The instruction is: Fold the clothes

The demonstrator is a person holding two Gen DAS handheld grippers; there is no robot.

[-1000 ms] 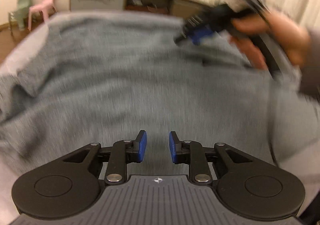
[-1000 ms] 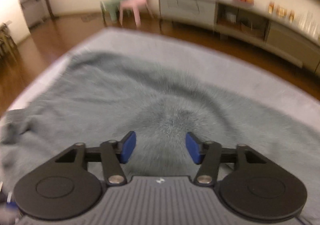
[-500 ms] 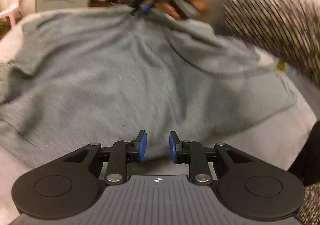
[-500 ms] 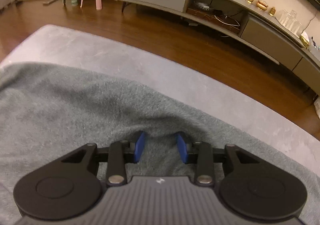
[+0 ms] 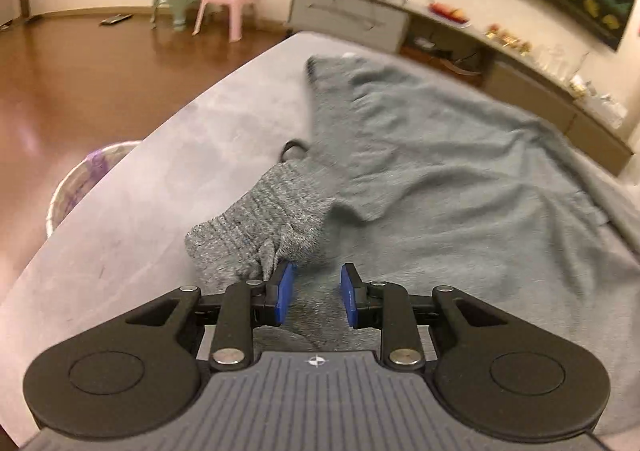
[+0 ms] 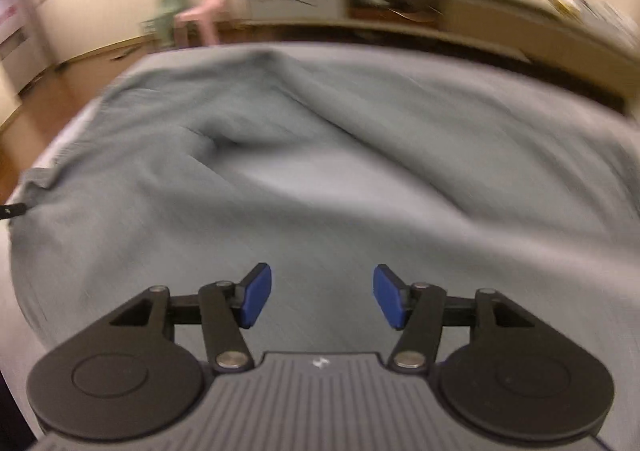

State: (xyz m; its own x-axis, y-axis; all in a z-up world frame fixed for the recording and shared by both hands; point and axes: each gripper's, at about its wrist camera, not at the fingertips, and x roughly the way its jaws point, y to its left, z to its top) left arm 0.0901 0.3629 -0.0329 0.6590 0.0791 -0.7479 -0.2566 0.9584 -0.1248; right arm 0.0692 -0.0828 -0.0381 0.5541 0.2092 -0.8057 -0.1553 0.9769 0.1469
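A grey sweater (image 5: pixel 460 187) lies spread over the light grey bed (image 5: pixel 208 139), body wide and flat, still unfolded. Its ribbed cuff (image 5: pixel 264 211) is the landmark: it sits at the end of a sleeve lying on the left side of the sweater's body, and the sleeve's long axis runs away from the cuff toward the far edge of the bed.

The left hand-held gripper (image 5: pixel 315 293) hovers just behind the cuff, jaws parted and grasping nothing; its left blue pad (image 5: pixel 282 293) sits right at the cuff's near edge, with the cuff slightly left of the gap. The right hand-held gripper (image 6: pixel 322 297) is released too, jaws wide, over the sweater's body, well apart from the cuff; that view is blurred. The left is clearly nearer, so taking the cuff probably falls to it, after a small shift leftward.
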